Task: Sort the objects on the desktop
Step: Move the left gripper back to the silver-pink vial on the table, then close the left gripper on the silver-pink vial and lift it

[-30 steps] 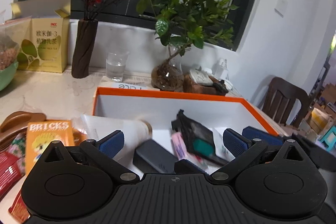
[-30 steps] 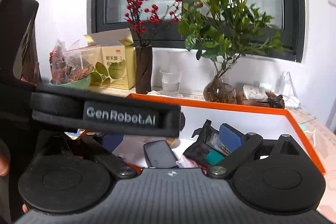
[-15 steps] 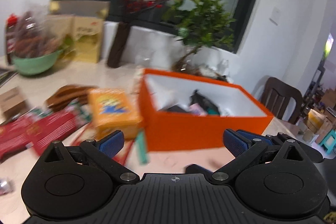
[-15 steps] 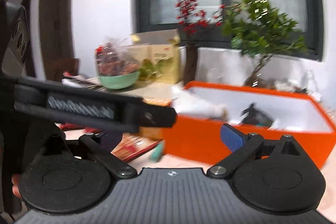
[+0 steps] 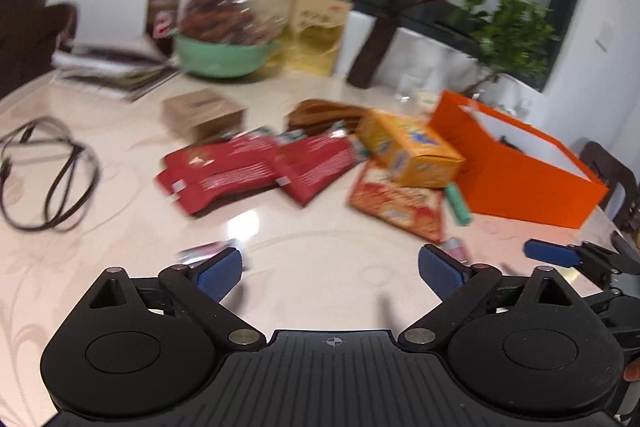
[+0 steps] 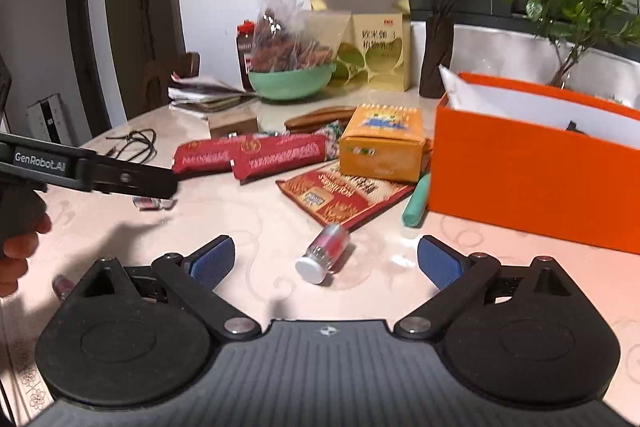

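Wide open at the right gripper (image 6: 326, 259), with nothing squeezed. Right between its jaws, lying on its side on the table (image 6: 240, 227): a small bottle (image 6: 326, 253), not touched by either pad, and likely the next thing to pick up, being so well lined up. Wide open too at the left gripper (image 5: 330, 267), though just closed a tiny bit, with nothing between the jaws. Only a small blurry pink thing (image 5: 204, 251) just past its left-hand pad. Farther ahead of both: a green tube (image 6: 416, 203), a flat snack bag (image 6: 344, 199), a yellow box (image 6: 380, 143) and red packs (image 6: 248, 155), all loose and waiting to be sorted. Off to the right of the jaws, the orange box (image 6: 532, 167), top open, probably for dropping things in.
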Demonstrator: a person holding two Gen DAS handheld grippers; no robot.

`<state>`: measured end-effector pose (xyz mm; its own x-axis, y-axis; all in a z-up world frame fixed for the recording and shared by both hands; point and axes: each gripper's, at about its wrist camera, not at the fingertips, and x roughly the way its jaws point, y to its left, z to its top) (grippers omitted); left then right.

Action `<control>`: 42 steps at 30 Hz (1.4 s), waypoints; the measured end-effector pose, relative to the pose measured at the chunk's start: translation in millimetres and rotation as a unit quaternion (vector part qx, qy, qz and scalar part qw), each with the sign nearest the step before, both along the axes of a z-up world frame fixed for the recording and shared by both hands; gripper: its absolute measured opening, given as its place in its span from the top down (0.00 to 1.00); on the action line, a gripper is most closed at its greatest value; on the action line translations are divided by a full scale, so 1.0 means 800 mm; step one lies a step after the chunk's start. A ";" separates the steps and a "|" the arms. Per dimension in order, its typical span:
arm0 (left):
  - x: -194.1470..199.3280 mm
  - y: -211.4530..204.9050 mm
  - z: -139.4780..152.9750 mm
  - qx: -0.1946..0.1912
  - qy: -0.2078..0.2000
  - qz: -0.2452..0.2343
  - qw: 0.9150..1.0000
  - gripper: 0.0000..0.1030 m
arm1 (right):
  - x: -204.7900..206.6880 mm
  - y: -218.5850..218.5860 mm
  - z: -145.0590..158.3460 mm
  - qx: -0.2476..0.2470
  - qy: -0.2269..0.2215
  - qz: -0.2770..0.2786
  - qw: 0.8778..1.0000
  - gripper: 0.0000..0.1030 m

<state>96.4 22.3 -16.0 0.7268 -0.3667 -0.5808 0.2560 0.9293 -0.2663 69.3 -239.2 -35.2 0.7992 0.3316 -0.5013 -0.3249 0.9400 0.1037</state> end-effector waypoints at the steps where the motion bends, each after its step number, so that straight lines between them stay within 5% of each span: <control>1: 0.004 0.009 -0.005 -0.001 0.006 0.002 1.000 0.08 | 0.002 0.003 -0.002 0.000 0.004 -0.001 1.000 0.07; 6: 0.023 0.038 -0.030 -0.030 0.045 0.010 0.998 0.13 | 0.015 0.015 -0.013 -0.003 0.022 -0.005 1.000 0.16; 12: 0.031 0.043 -0.024 -0.034 0.033 0.015 0.999 0.12 | 0.030 0.029 -0.023 -0.006 0.040 -0.004 0.999 0.19; 19: 0.040 0.035 -0.012 0.016 0.012 0.026 0.999 0.10 | 0.041 0.040 -0.024 -0.007 0.046 -0.006 0.999 0.21; 29: 0.067 0.036 -0.028 0.021 0.038 0.036 0.998 0.21 | 0.050 0.052 -0.027 -0.043 0.046 -0.017 0.998 0.38; 35: 0.071 0.030 -0.028 0.035 0.036 0.037 0.998 0.23 | 0.048 0.047 -0.027 -0.054 0.040 -0.015 0.998 0.58; 42: 0.059 0.026 -0.027 0.051 0.030 0.034 0.998 0.21 | 0.045 0.041 -0.027 -0.054 0.039 -0.006 0.998 0.59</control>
